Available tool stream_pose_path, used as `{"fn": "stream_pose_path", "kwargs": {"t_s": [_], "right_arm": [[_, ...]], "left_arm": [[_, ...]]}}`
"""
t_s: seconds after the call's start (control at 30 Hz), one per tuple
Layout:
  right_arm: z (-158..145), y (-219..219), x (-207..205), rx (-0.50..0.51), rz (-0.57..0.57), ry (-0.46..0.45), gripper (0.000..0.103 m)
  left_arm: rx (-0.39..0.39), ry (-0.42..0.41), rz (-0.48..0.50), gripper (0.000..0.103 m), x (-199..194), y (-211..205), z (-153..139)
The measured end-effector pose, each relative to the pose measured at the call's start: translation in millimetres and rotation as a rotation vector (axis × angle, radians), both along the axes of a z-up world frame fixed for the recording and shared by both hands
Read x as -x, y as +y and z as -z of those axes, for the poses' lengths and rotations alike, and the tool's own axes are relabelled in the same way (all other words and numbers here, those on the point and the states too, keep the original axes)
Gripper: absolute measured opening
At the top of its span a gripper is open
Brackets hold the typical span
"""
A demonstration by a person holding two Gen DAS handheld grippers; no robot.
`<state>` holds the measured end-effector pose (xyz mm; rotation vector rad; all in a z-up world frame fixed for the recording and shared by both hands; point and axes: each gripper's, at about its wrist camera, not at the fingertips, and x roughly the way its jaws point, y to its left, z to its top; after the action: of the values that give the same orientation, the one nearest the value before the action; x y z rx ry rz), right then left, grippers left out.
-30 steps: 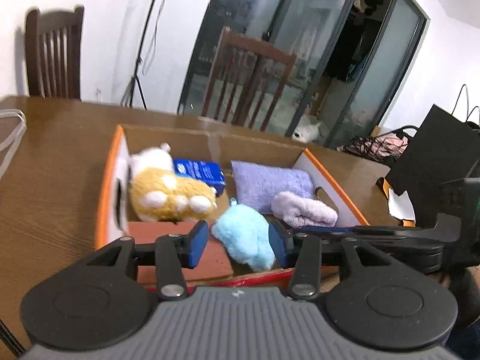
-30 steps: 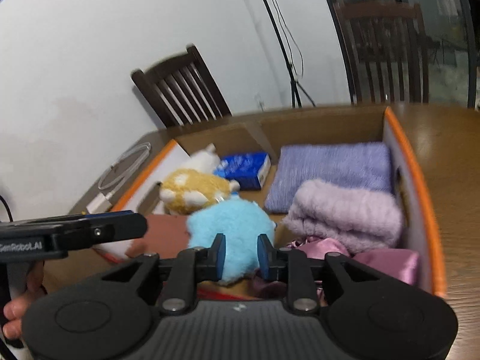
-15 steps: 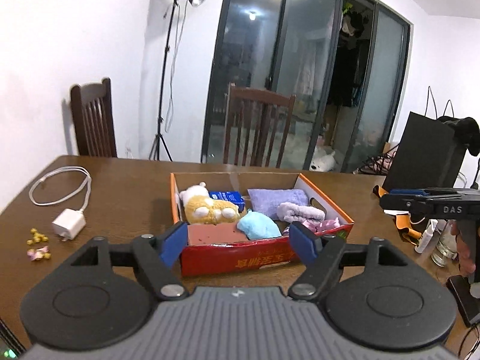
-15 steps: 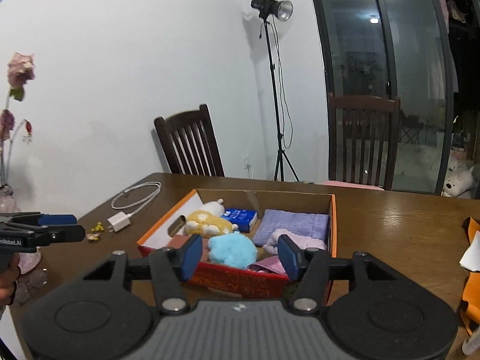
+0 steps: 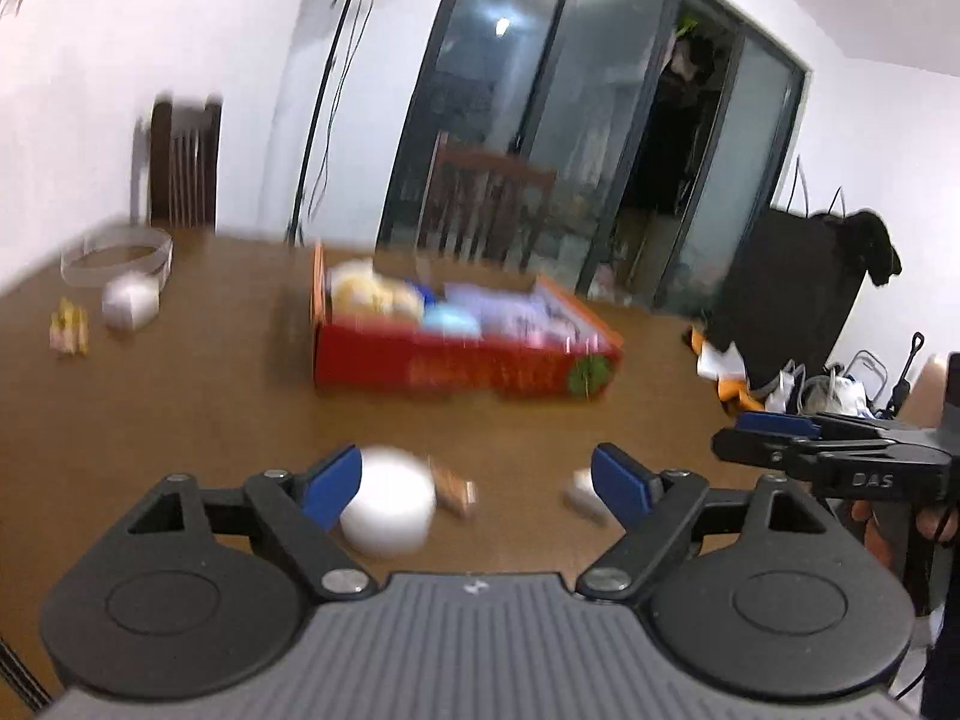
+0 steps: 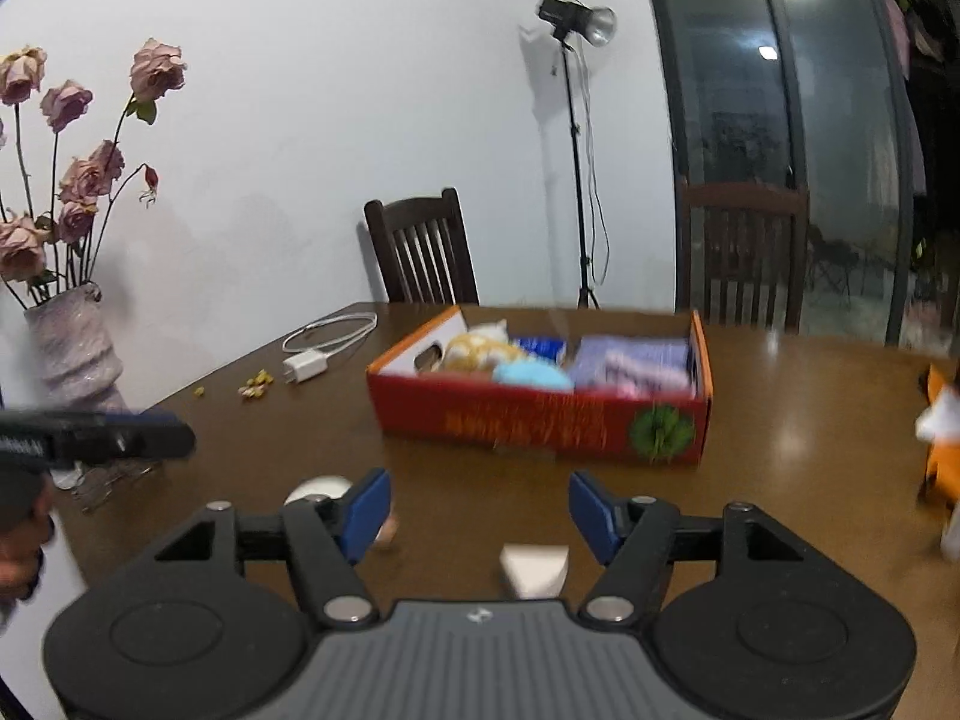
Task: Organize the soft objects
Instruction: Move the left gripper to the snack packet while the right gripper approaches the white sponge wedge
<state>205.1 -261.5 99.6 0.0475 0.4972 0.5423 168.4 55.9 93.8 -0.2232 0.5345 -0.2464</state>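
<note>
Only the right wrist view shows the vase of dried pink roses (image 6: 69, 330) at the left edge of the surface (image 6: 798, 420), and it gives the white charger and cable (image 6: 318, 354) sharply. Only the left wrist view shows the black bag (image 5: 798, 294) past the right edge.

Both views hold the red cardboard box (image 6: 540, 420) well out on the surface, toward its far edge, apart from both claws. In it lie a yellow plush toy (image 6: 480, 351), a light blue plush (image 6: 528, 373), a blue packet (image 6: 543, 348) and folded lilac cloths (image 6: 636, 360).

The left claw (image 5: 477, 483) and the right claw (image 6: 480, 507) both stand spread with nothing between the pads; their jaws have just been opening.

The left view is smeared with blur: the box's contents there are mere patches of colour. A white round thing (image 5: 390, 507) near the near edge sits partly behind the left claw's finger, and small pale pieces beside it cannot be identified.
</note>
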Motion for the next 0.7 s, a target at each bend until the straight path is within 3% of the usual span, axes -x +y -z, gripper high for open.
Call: {"fn": "stream_pose_path", "kwargs": {"t_s": [0.17, 0.37, 0.53, 0.7], "right_arm": [[25.5, -16.9, 26.4, -0.056, 0.049, 0.054, 0.069], [41.5, -14.4, 22.6, -0.029, 0.065, 0.077, 0.068], [60.0, -1.4, 2.9, -0.008, 0.045, 0.121, 0.068], [73.2, 2.1, -24.2, -0.011, 0.053, 0.151, 0.068]], "left_arm": [[0.031, 0.046, 0.022, 0.084, 13.8, -5.3, 16.7], [0.073, 0.108, 0.173, 0.061, -4.2, -41.5, 29.9], [-0.054, 0.157, 0.093, 0.054, -42.1, -72.3, 57.4], [-0.042, 0.172, -0.002, 0.054, -81.9, -63.8, 66.7]]}}
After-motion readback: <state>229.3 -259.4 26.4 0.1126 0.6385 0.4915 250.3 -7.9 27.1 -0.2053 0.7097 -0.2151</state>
